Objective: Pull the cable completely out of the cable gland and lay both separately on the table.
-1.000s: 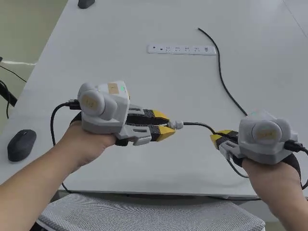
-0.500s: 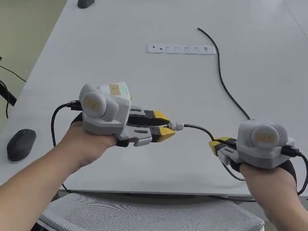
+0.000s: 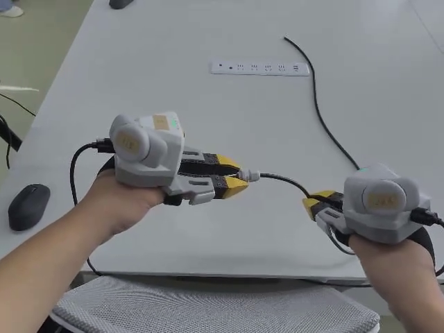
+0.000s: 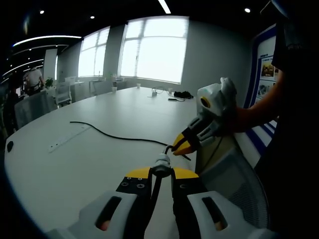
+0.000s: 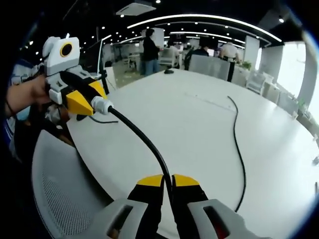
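Observation:
A grey cable gland pokes out between the yellow tips of my left gripper, which is shut on it above the table's near edge; the gland also sits at those tips in the left gripper view. A black cable runs from the gland in a short arc to my right gripper, which is shut on it. In the right gripper view the cable rises from the closed jaws to the gland held by the left gripper. Both grippers are held in the air.
A white power strip lies mid-table, and a second black cable trails across the white table toward my right hand. A dark mouse sits at the left edge. A mesh chair seat is below the table edge.
The right gripper dipped slightly and came back, with the cable span between the grippers about the same. The left gripper shifted a little left and up. Both stay shut.

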The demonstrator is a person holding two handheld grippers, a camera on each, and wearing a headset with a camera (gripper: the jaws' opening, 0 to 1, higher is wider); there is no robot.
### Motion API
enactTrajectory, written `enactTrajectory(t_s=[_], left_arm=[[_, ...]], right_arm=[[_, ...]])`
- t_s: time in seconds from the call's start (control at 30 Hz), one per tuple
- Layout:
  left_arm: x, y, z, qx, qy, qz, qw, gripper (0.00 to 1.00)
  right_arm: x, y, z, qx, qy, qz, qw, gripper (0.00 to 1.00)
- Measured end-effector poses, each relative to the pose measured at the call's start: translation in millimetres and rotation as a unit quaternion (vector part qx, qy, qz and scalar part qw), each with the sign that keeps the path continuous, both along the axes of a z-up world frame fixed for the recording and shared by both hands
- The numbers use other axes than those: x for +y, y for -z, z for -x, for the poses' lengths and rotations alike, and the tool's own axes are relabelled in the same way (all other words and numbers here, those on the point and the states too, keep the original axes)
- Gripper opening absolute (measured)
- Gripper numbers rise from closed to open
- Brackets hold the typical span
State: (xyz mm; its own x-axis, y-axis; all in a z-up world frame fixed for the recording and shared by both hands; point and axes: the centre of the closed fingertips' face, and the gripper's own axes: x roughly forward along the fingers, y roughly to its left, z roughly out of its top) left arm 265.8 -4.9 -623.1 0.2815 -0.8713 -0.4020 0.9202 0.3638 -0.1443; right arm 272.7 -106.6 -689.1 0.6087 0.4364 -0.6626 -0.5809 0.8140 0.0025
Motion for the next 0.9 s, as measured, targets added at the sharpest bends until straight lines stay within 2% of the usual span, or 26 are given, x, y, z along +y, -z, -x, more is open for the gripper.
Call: enactTrajectory(t_s=[0.1,0.17,0.23,0.27,0.33,0.37,0.4,0.47,0.6,0.8,0.9], left_arm=[[-0.1,0.4,0.4,0.001,0.003,-0.001,1.0,0.15],[0.0,1.8,0.6,0.003,0.005,-0.003,1.0,0.15],[-0.1,2.4,1.1,0.005,0.006,-0.003,1.0,0.15],[-0.1,2.4,1.1,0.006,0.006,-0.003,1.0,0.15],[0.2,2.7,0.8,0.006,0.007,-0.004,0.9999,0.15],[0.4,3.0,0.6,0.007,0.007,-0.004,0.9999,0.15],[0.7,3.4,0.3,0.008,0.007,-0.004,0.9999,0.15],[1.1,3.4,0.0,0.008,0.007,-0.005,0.9999,0.15],[1.8,4.1,0.8,0.011,0.009,-0.005,0.9999,0.15],[2.3,5.8,1.8,0.012,0.013,-0.008,0.9998,0.15],[2.1,5.6,2.3,0.012,0.014,-0.008,0.9998,0.15]], right_arm=[[0.7,-4.2,3.4,0.002,-0.009,0.001,1.0,0.09],[4.1,-10.9,5.4,-0.003,-0.033,0.002,0.9994,0.12],[3.2,-23.2,1.0,-0.026,-0.047,0.022,0.9983,0.14],[7.4,-27.8,0.8,-0.031,-0.059,0.019,0.9976,0.16],[12.9,-32.1,0.6,-0.022,-0.07,0.025,0.997,0.23],[18.2,-39.2,-3.4,-0.041,-0.091,0.033,0.9945,0.24],[21.1,-42.2,-4.5,-0.047,-0.1,0.039,0.9931,0.23],[30.5,-47.1,-6.1,-0.054,-0.127,0.054,0.9889,0.25],[50.7,-53.7,-6.3,-0.065,-0.164,0.06,0.9825,0.24],[74.5,-47.6,-3.7,-0.077,-0.219,0.091,0.9683,0.22],[80.2,-44.2,-4.0,-0.079,-0.23,0.1,0.9649,0.18]])
